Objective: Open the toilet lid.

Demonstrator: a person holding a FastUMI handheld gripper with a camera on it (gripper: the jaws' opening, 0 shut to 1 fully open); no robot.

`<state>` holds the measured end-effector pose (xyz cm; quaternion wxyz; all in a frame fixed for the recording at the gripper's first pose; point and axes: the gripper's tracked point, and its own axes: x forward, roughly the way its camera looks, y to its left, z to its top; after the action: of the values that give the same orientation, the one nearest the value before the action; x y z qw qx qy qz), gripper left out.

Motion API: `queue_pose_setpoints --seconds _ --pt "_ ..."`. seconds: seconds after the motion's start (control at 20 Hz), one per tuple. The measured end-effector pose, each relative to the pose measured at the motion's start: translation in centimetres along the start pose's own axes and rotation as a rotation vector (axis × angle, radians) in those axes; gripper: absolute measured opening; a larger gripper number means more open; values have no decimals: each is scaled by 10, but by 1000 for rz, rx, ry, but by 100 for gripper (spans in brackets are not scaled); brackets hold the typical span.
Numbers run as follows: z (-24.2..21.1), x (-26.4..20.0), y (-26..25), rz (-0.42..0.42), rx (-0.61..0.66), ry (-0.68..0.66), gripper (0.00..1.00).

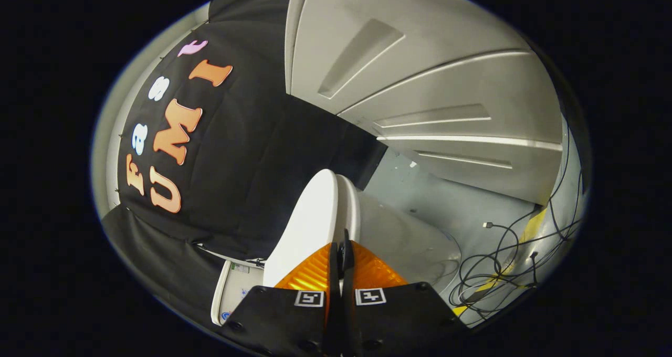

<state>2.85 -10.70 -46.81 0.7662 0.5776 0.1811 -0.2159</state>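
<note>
Gripper (342,252) jaws are pressing together just short of the raised toilet lid (307,226) edge at 12 o'clock; cables (504,262) are trailing over floor (451,210) at 3 o'clock.

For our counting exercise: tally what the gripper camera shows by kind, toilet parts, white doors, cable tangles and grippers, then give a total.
Toilet lid: 1
Toilet seat: 1
Toilet tank: 1
White panelled door: 1
Cable tangle on the floor: 1
Gripper, fingers closed on the lid's edge: 1
Total: 6

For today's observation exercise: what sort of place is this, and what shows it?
Likely a staged recording booth, not a real bathroom: a toilet lid just ahead of the shut gripper, black cloth wall, loose cables on the floor.
</note>
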Motion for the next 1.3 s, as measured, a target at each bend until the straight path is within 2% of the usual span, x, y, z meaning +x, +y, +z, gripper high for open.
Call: queue_pose_setpoints --seconds 0.15,0.35,0.55,0.75,0.95,1.15,1.3 --pt "8 4 4 -5 -32 -35 8" --pt "14 -1 23 32 -19 -59 8" --pt "21 -9 51 43 -89 -74 8" --pt "27 -19 93 75 -138 -112 8" --pt "29 -30 139 119 -245 -132 8" --pt "24 -48 204 210 -322 -164 8" --pt "14 -57 246 247 -416 -163 8"
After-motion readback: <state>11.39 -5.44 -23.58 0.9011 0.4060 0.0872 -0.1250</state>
